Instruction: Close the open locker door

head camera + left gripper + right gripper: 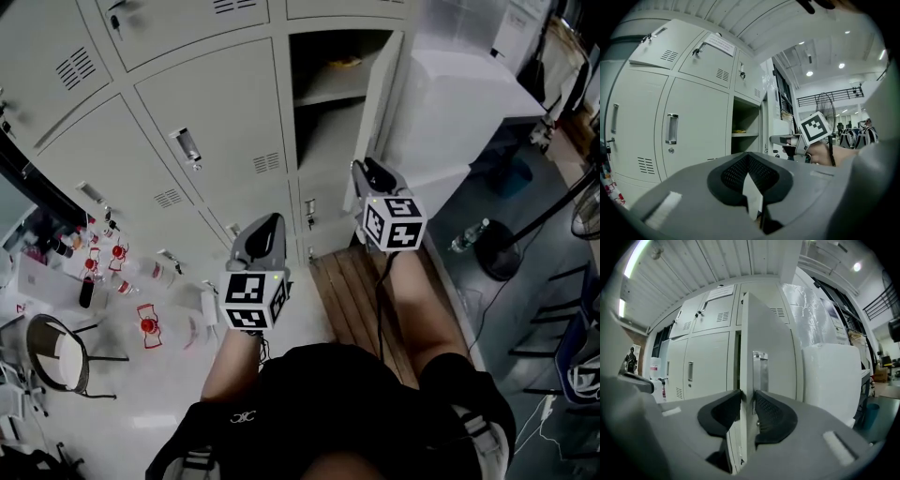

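Observation:
The open locker door (pixel 380 103) stands out from the grey locker bank, edge toward me, beside its open compartment (pixel 333 84) with a shelf. My right gripper (pixel 361 171) reaches that door's lower edge. In the right gripper view the door (pixel 771 343) runs straight between the jaws; my right gripper (pixel 747 401) is shut on its edge, just below the metal handle (pixel 760 373). My left gripper (pixel 272 223) hangs lower left, in front of closed doors, touching nothing. In its own view my left gripper (pixel 749 161) has its tips together and empty, and the open compartment (pixel 745 126) lies ahead.
A large white wrapped box (pixel 459 94) stands right next to the open door. A fan base (pixel 506 253) and a water bottle (pixel 469 236) are on the floor at right. A wooden pallet (pixel 352 291) lies below the lockers. Bottles (pixel 117 262) and a stool (pixel 56 352) sit at left.

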Action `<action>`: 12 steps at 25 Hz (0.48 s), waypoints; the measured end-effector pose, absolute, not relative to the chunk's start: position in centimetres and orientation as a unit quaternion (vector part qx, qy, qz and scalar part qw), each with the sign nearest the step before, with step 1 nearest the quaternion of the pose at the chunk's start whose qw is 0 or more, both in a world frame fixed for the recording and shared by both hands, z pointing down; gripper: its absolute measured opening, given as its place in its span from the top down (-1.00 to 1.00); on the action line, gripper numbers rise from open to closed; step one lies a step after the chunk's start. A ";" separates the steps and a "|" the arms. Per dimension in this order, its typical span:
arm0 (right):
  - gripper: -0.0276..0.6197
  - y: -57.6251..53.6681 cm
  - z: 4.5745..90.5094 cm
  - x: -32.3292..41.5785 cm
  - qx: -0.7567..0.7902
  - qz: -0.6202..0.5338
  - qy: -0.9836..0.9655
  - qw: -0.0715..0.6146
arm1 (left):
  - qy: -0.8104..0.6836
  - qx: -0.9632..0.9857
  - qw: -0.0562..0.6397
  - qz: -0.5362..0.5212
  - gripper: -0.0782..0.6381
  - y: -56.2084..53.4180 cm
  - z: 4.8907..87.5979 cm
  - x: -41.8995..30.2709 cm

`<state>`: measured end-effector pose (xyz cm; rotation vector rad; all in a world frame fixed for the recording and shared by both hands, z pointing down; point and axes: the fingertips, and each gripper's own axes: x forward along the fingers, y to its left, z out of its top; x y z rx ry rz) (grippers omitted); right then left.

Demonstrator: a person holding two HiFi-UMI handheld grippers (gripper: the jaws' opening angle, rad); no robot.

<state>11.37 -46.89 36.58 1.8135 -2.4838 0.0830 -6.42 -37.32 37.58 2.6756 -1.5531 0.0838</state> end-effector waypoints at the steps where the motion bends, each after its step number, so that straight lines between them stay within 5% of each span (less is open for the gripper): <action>1: 0.58 -47.2 36.6 10.9 0.589 0.029 -0.807 0.033 | -0.506 0.862 0.023 0.026 0.78 -37.4 37.6 -6.8; 12: 0.60 -51.5 36.4 6.1 0.622 0.056 -0.780 0.030 | -0.554 0.832 0.021 0.020 0.78 -37.9 37.1 -12.4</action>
